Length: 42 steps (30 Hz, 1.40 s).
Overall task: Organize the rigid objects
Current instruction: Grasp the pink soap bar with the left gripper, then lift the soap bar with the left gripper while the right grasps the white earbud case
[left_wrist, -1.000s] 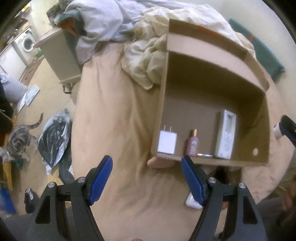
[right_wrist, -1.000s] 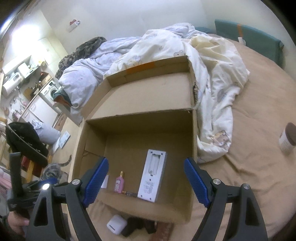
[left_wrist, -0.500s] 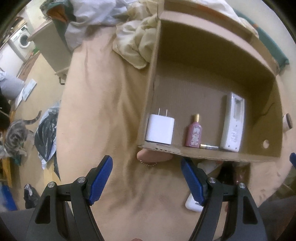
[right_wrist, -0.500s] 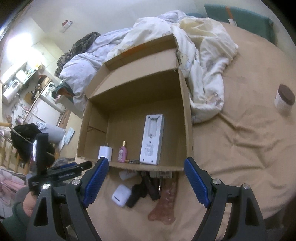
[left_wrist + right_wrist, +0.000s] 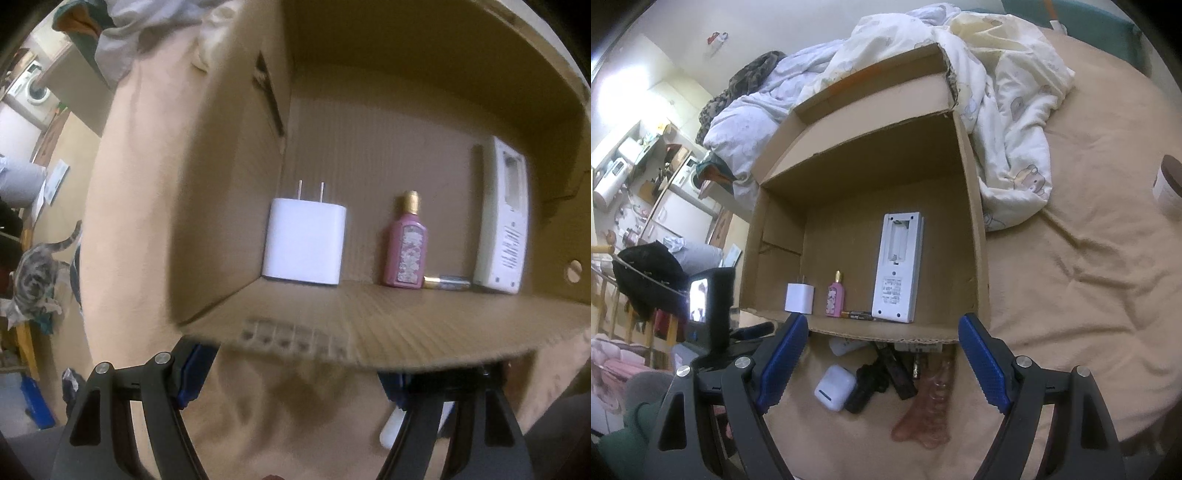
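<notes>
Box (image 5: 975,236) on the bed (image 5: 1089,295), open side up, with four things lined along its near wall: charger (image 5: 799,298), pink bottle (image 5: 836,294), battery (image 5: 857,314), remote (image 5: 898,266). More things loose on the bed just outside that wall: earbud case (image 5: 833,387), black clip (image 5: 866,384), a dark stick-like piece (image 5: 897,373), a pinkish translucent comb-like tool (image 5: 929,410), and a white item (image 5: 846,345) half under the box edge.

Left gripper (image 5: 295,373) wide, nothing between the blue pads, tips tucked below the box's near flap and pointing steeply down at the bed. Right gripper (image 5: 882,362) wide too, empty, hovering above the loose pile.

Likely step: picking one loose thing for the box. Best done one item at a time. Earbud case looks easiest: clear of the others on its left side, smooth and rounded, so grip across the flat faces, not the curved ends, and squeeze gently to stop it squirting out. Clip and dark piece overlap, so better left until the case is gone.

Watch the flap: easy to snag with a pad when lifting out from beneath it. Pull back toward the body first, then rise, then go over the wall. Set the item in the free floor space beside the row, clear of the upright-looking bottle, which seems likely to tip on a nudge.
</notes>
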Motion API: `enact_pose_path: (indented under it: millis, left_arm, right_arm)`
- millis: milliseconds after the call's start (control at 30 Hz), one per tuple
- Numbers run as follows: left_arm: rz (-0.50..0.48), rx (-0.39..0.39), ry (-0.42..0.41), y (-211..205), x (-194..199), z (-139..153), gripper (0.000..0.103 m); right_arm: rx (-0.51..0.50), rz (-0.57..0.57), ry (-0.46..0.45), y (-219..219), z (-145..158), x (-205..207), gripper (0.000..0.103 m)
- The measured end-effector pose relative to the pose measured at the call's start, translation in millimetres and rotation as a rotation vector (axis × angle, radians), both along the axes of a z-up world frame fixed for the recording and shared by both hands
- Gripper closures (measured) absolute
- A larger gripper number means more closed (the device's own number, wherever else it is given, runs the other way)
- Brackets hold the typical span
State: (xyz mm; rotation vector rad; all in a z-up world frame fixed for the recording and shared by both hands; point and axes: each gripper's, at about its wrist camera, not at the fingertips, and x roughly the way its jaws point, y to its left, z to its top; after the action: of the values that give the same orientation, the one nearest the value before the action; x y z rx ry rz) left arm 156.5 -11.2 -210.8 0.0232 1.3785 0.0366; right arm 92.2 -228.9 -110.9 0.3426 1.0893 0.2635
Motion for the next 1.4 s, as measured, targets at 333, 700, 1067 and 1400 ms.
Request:
enact_pose_path:
  millis: [333,700,1067,1400]
  left_arm:
    - [0.002,0.023,-0.018,-5,8,-12,0.042]
    - [0.039,0.025,0.009,6,-3,-2,0.050]
    - [-0.071,0.059,-0.171,19,-41,118,0.050]
    - [0.030,-0.004,-0.325,69,-49,150,0.050]
  right_arm:
    - [-0.043,0.023,-0.014,8,2,5,0.014]
    - [-0.073,0.047,-0.017,10,3,-1,0.014]
    - [-0.040,0.107,-0.019,11,9,-17,0.014]
    - [0.112,0.301,0.035,41,-3,-28,0.014]
